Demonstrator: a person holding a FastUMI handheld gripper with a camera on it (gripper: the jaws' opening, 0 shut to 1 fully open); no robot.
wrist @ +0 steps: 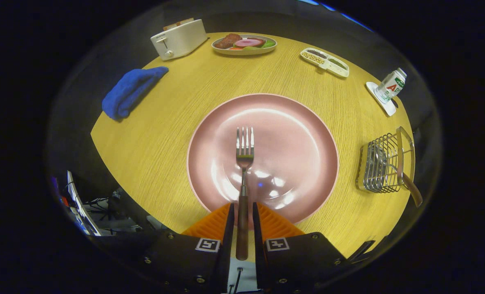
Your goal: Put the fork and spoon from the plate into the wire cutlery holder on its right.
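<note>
Gripper (242, 222) pinching the dark handle of a fork (244, 163) between both fingers, tines reaching out over an otherwise bare pink plate (307, 134), wire cutlery holder (383, 167) to the plate's right on the wooden table (160, 134), spoon (376, 161) lying inside it

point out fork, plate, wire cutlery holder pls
fork (244, 157): gripper view, neck below the tines
plate (303, 134): gripper view, bare inner surface
wire cutlery holder (383, 165): gripper view, wire side wall
</note>
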